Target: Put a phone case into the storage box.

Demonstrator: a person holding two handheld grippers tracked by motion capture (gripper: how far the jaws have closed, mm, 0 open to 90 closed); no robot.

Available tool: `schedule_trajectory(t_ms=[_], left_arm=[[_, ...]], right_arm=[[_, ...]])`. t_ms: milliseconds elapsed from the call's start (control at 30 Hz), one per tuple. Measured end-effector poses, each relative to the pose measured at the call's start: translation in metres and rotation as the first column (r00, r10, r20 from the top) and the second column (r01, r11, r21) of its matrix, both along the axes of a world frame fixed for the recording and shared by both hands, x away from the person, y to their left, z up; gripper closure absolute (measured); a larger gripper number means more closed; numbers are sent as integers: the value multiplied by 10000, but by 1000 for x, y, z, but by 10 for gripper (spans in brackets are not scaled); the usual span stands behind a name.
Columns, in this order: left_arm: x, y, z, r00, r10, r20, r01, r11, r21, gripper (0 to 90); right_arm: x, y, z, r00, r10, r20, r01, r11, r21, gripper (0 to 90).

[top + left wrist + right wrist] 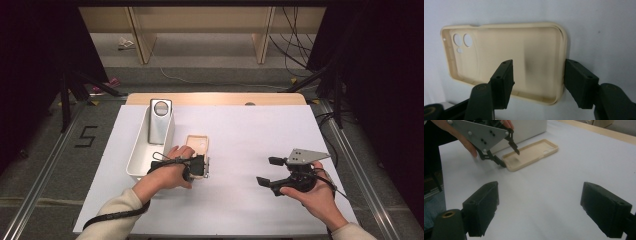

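in the high view, a white table (240, 200) runs across the middle of the frame, and a beige phone case (197, 148) lies on it a little left of centre, open side up. the left gripper (199, 167) sits at the near end of the case, in the person's left hand (170, 172), which comes up from the lower left. just left of the case stands a long white bin (136, 157) with a silver, upright object (160, 120) leaning inside its far end. the right gripper (267, 171) is at the lower right, well apart from the case, with its grey three-cornered plate on top and its jaws spread wide over bare table. in the left gripper view, the phone case (506, 55) spans the centre of the frame, camera holes at the upper left. the jaws straddle its near long rim, one inside the case and one outside by the edge; they are parted and not clamped, and whether a pad touches the rim cannot be told. in the right gripper view, the phone case (531, 153) lies in the upper middle with the left gripper (509, 156) over its near end, a jaw on each side of the edge. at the bottom of the frame the right gripper's own jaws stand far apart with nothing between them.
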State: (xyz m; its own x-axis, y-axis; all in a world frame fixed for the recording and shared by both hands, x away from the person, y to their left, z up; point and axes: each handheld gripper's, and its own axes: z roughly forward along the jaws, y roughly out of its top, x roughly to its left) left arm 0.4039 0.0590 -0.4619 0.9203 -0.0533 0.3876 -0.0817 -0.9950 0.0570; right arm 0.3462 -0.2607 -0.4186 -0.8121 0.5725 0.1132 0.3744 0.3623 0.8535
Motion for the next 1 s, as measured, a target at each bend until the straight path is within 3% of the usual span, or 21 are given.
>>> schedule_trajectory(t_ms=[533,1000], left_arm=[[0,1,1,9976,-323,-606,327,9995,48,587],[0,0,2,9933,-249,-1126,268,9995,158,728]], right_arm=[[0,0,0,10000,7,0,-7,10000,1,161],[0,0,0,10000,13,-7,-13,10000,2,161]])
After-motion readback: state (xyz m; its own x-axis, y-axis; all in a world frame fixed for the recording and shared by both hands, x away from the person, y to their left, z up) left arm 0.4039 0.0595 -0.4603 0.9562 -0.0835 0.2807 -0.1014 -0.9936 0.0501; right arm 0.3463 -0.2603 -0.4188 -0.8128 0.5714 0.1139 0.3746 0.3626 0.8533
